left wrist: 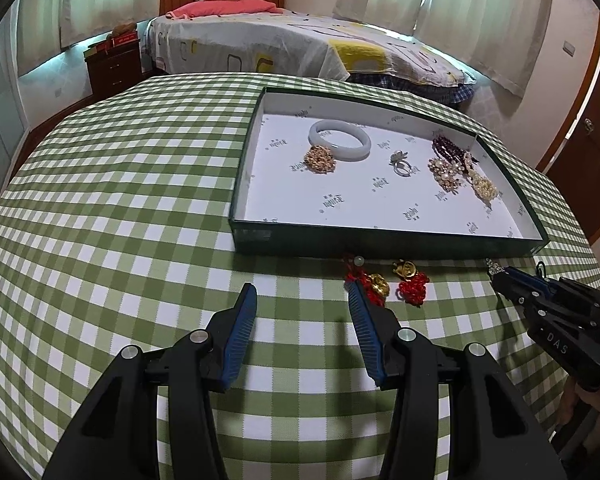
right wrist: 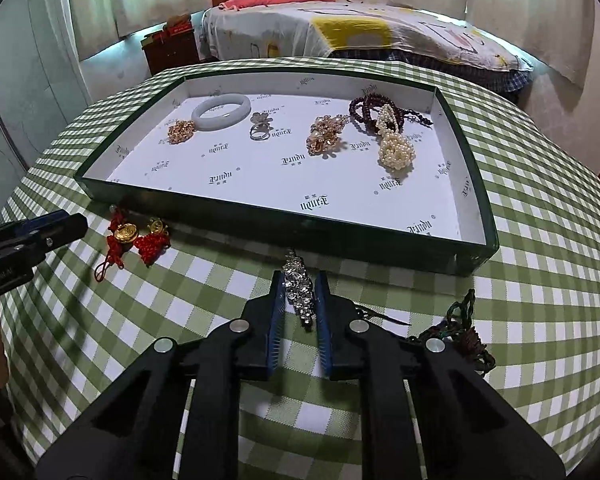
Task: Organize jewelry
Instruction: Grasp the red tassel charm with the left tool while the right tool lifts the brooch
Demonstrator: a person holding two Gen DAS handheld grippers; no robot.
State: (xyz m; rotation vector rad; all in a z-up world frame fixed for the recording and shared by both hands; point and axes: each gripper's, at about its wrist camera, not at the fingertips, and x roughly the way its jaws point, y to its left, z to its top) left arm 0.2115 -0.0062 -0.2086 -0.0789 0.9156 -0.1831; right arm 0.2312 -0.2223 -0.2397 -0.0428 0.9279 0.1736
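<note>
The right gripper (right wrist: 299, 292) is clamped on the sparkling silver crystal brooch (right wrist: 298, 292) near the front edge of the green-checked table (right wrist: 540, 320). The left gripper (left wrist: 302, 300) is apart, empty. Next — I judge — lift the brooch over the near wall of the dark green, white-lined cardboard tray (right wrist: 260, 220).

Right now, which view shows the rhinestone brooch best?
The right wrist view: the rhinestone brooch lies between the right gripper fingers, whole and close. The left wrist view shows only its tip beyond that gripper's nose.

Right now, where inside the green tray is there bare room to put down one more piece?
The tray's near half is bare, up to its near wall. The far row is crowded: white bangle, ring, gold brooch, pearl cluster.
</note>
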